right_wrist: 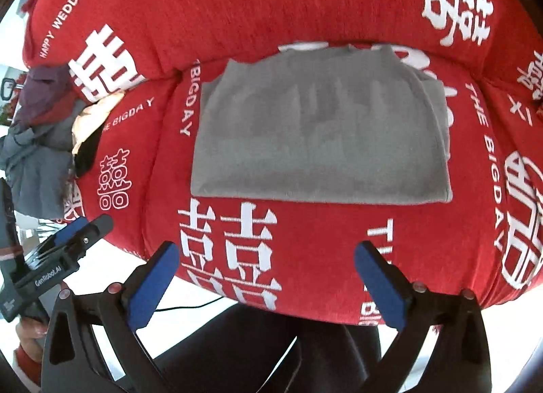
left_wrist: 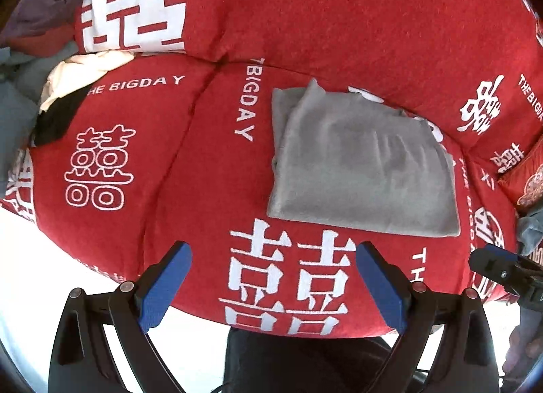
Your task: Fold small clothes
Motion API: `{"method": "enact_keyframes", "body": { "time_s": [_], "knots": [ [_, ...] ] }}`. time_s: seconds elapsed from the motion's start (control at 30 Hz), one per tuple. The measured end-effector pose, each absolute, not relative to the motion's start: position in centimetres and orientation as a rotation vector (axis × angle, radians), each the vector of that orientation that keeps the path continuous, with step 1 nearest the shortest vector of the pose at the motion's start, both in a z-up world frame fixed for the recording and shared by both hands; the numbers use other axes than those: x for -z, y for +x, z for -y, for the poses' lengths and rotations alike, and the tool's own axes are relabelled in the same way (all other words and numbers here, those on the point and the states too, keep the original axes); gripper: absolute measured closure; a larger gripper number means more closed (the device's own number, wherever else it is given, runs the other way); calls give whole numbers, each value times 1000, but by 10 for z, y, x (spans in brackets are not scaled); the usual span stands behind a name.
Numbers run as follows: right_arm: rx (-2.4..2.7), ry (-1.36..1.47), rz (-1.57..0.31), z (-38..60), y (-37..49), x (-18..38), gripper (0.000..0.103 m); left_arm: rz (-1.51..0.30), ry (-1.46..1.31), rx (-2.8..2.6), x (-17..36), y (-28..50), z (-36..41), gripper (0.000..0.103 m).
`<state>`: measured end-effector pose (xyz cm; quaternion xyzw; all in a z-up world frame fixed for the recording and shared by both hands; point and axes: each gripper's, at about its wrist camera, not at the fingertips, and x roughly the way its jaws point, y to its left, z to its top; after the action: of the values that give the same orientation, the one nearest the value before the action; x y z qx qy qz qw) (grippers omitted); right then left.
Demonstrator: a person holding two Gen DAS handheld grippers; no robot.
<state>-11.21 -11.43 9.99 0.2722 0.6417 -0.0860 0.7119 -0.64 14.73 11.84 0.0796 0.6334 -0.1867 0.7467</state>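
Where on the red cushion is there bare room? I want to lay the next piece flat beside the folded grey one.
Free: the seat panel left of the folded grey garment, between it and the clothes pile, and the front strip between the garment's near edge and the cushion edge. Crowded: the far left, where the pile spills onto the seat. Right of the garment only a narrow band remains.
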Motion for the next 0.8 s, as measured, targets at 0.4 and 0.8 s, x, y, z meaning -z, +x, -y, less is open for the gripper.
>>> {"method": "enact_keyframes", "body": {
  "time_s": [0.4,0.8],
  "knots": [
    [227,641,-1478,110,-107,-97,0,-1399,169,370,-123,-3,-157,6],
    [214,603,-1513,94,-99,-93,0,-1395,173,339,-118,4,-168,6]
  ]
}}
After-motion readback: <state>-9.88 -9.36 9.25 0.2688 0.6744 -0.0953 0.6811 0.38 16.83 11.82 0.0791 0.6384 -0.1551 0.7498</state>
